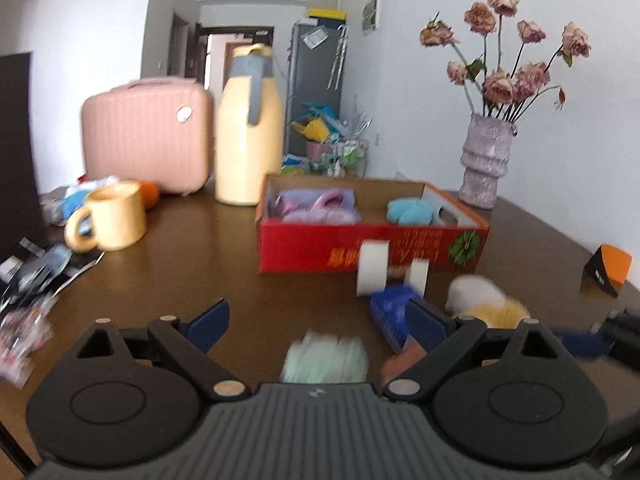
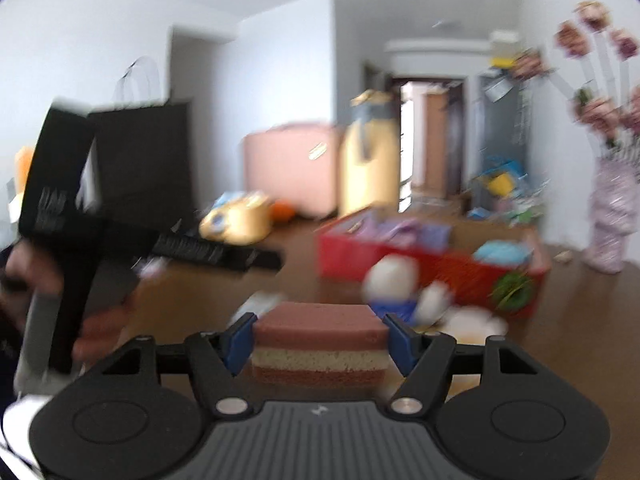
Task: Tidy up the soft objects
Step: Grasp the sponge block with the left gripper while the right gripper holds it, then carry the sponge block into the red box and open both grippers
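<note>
**Spotter:** What have you got on the right?

**Me:** My right hand-held gripper [image 2: 320, 344] is clamped on the layered sponge [image 2: 320, 350], brown on top, a pale band in the middle; both blue pads press its sides. It sits low over the brown table [image 2: 580, 360].

**Spotter:** And the left?

**Me:** My left hand-held gripper [image 1: 318, 326] stands wide apart, nothing between the pads. A pale green soft thing [image 1: 324, 362] lies on the table just under it, blurred.

**Spotter:** Where's the box?

**Me:** The red box [image 1: 372, 246] is ahead of me, mid-table. A purple soft piece [image 1: 316, 206] is at its left end, a light blue one [image 1: 410, 210] towards the right. Just in front of the box lies a white and blue plush toy [image 1: 390, 284]. A yellow mug [image 1: 114, 216] stands well off to the left.
</note>
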The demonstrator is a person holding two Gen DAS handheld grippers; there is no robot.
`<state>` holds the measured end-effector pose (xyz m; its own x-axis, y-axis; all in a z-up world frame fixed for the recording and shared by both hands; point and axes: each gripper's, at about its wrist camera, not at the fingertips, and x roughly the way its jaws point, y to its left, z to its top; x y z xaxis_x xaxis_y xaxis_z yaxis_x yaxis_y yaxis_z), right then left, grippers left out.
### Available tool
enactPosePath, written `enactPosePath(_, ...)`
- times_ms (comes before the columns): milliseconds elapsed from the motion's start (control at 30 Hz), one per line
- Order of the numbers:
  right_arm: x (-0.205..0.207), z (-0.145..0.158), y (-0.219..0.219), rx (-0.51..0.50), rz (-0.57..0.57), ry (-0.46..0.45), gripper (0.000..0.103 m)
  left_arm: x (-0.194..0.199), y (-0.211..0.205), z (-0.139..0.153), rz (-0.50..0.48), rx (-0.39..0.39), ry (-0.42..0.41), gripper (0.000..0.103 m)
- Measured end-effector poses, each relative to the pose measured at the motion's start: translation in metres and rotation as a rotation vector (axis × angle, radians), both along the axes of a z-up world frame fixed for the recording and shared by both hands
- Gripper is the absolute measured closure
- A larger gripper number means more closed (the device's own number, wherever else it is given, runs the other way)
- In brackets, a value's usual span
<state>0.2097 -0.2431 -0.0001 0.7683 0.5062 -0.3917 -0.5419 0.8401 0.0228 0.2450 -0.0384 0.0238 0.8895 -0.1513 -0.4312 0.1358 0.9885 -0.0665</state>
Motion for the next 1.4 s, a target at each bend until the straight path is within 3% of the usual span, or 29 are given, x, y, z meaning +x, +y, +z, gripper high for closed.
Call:
enactPosePath(200,-0.010,-0.034,0.025,-0.046,0.084,0.082,0.035,-0.038,0.021,-0.025,0.052,-0.001,0.089,0.007)
enactPosePath(267,-0.011,-0.041,0.025,-0.087,0.074,0.097,0.030,-0.045,0.027,-0.034,0.063,-0.001,0.123,0.007)
enactPosePath(367,-0.014,-0.045,0.013,-0.153,-0.026,0.081,0.018,-0.052,0.033,-0.041,0.082,0.006,0.152,0.007)
enactPosePath(433,-0.015,-0.042,-0.003,-0.148,-0.111,0.075,0.018,-0.053,0.034,-0.041,0.081,0.000,0.155,0.007)
enactPosePath(533,-0.005,-0.041,-0.029,-0.104,-0.270,0.128,0.019,-0.054,0.030,-0.039,0.056,-0.012,0.148,0.007)
enactPosePath(600,-0.004,-0.039,-0.045,-0.019,-0.326,0.155,0.020,-0.051,0.023,-0.038,0.023,-0.034,0.155,0.007)
enactPosePath(700,-0.003,-0.035,-0.059,0.128,-0.300,0.204,0.026,-0.048,0.013,-0.040,-0.031,-0.090,0.189,0.013)
enactPosePath(900,0.019,-0.040,-0.044,0.192,-0.274,0.243,0.047,-0.039,0.000,-0.049,-0.089,-0.175,0.255,0.042)
enactPosePath(1000,0.025,-0.044,-0.036,0.236,-0.269,0.277,0.059,-0.027,-0.002,-0.056,-0.115,-0.228,0.319,0.050)
enactPosePath(1200,0.029,-0.052,-0.044,0.349,-0.259,0.365,0.062,-0.016,0.009,-0.068,-0.174,-0.386,0.384,0.057)
enactPosePath(1300,0.021,-0.055,-0.050,0.388,-0.235,0.393,0.069,-0.021,0.009,-0.068,-0.188,-0.391,0.387,0.057)
enactPosePath(1333,0.015,-0.054,-0.050,0.391,-0.222,0.386,0.076,-0.024,0.008,-0.067,-0.194,-0.385,0.388,0.057)
enactPosePath(1400,0.002,-0.053,-0.050,0.381,-0.226,0.372,0.076,-0.030,0.005,-0.066,-0.215,-0.368,0.388,0.058)
